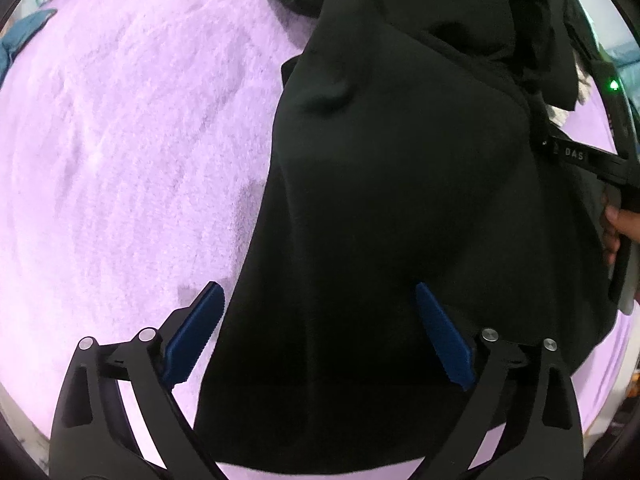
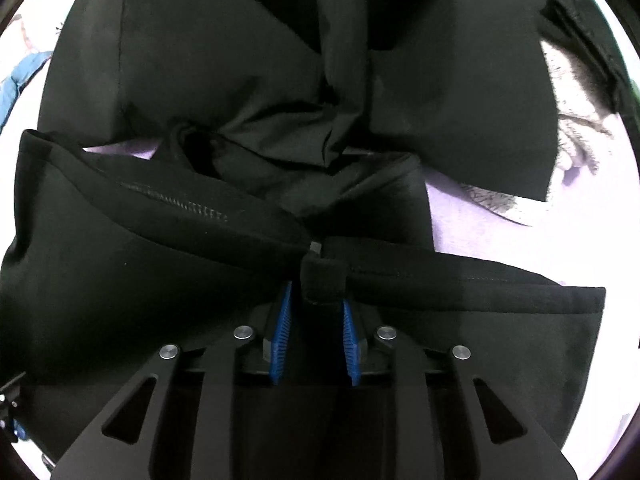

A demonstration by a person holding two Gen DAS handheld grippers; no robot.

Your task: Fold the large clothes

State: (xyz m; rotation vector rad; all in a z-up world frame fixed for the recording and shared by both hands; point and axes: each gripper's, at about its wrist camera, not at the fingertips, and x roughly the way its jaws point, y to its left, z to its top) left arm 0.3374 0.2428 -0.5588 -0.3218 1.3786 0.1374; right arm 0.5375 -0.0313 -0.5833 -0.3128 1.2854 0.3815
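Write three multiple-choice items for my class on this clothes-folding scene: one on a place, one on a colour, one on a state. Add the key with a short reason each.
1. Where does the black garment lie?
A. on a lilac fleecy blanket
B. in a basket
C. on a hanger

2. What colour are the pads on the left gripper?
A. red
B. blue
C. yellow

3. How do the jaws of the left gripper stand?
A. spread wide, pressing nothing
B. clamped on a sleeve
C. shut on nothing

Key:
1 A, the lilac blanket shows all round the cloth.
2 B, both pads are blue.
3 A, the pads stand far apart, with the garment lying loose below them.
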